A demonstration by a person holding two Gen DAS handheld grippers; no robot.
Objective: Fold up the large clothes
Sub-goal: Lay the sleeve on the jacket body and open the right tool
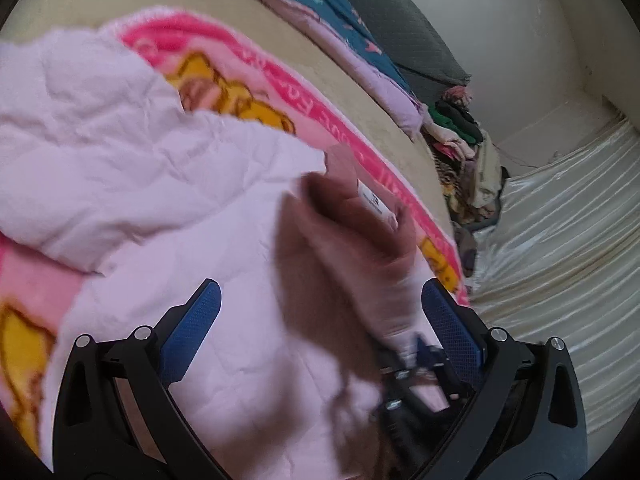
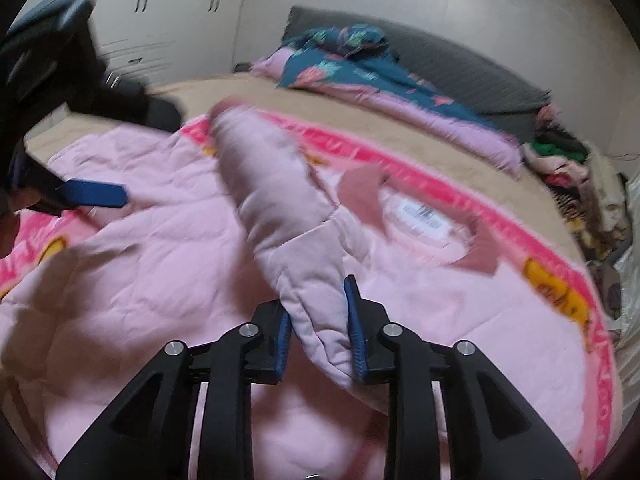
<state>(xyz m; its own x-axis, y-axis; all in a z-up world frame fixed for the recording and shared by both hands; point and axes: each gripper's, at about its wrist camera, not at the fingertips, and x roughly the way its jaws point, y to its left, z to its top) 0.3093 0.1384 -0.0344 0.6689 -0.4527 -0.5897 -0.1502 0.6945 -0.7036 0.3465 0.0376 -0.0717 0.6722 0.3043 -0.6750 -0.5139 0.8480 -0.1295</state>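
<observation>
A large pale pink quilted jacket [image 2: 160, 280] lies spread on a pink cartoon-print blanket [image 2: 520, 240] on the bed, collar and white label [image 2: 424, 216] up. My right gripper [image 2: 320, 320] is shut on the jacket's sleeve [image 2: 280, 200], which rises from the jaws toward the far side. My left gripper [image 1: 320, 320] is open above the jacket [image 1: 140, 168], its blue pads [image 1: 196, 328] wide apart; it also shows in the right wrist view [image 2: 96, 196] at the left. Between its fingers the right gripper and held sleeve [image 1: 352, 248] appear blurred.
A teal floral and lilac quilt [image 2: 360, 72] lies at the bed's head by a grey headboard [image 2: 460, 64]. A heap of clothes [image 2: 568, 160] sits at the right. White cupboards [image 2: 160, 12] stand behind. Pale satin fabric [image 1: 560, 220] lies beside the bed.
</observation>
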